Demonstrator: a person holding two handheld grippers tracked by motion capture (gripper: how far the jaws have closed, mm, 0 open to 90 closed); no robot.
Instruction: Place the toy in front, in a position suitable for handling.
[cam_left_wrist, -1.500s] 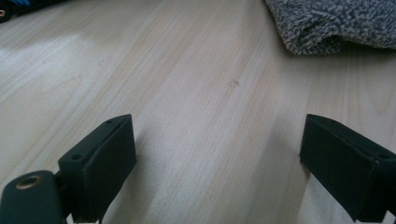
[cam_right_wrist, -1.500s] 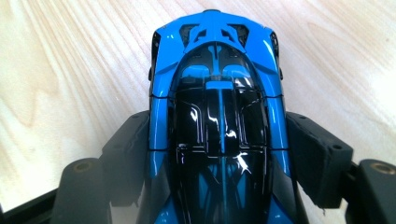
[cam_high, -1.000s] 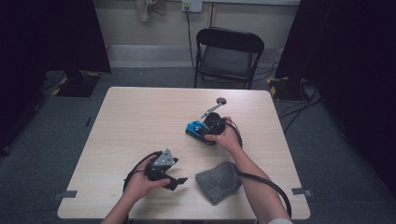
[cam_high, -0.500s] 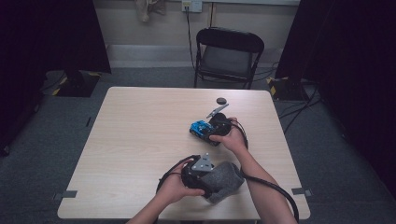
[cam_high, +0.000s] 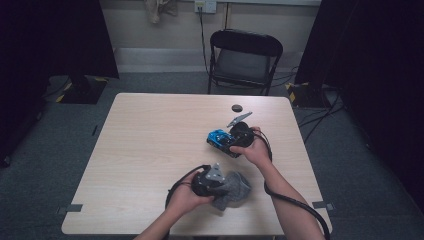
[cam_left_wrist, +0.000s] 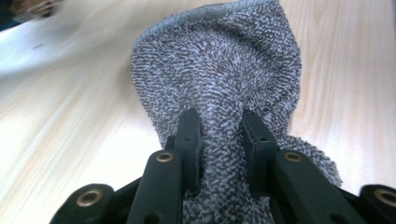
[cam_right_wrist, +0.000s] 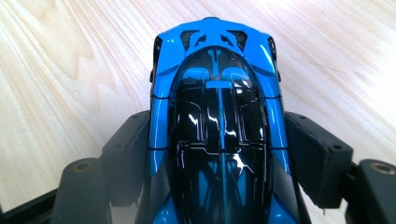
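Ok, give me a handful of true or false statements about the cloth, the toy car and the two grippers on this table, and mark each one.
1. The left gripper has its jaws pinched on the grey cloth. True; its jaws have just been closing, with a fold of the cloth between them.
2. The right gripper holds a red toy car. False: the toy car is blue and black.
3. The cloth lies at the far edge of the table, beside the chair. False: it lies near the person's edge.
4. The right gripper's jaws sit on either side of the car. True.
5. A small dark round thing lies on the table beyond the car. True.
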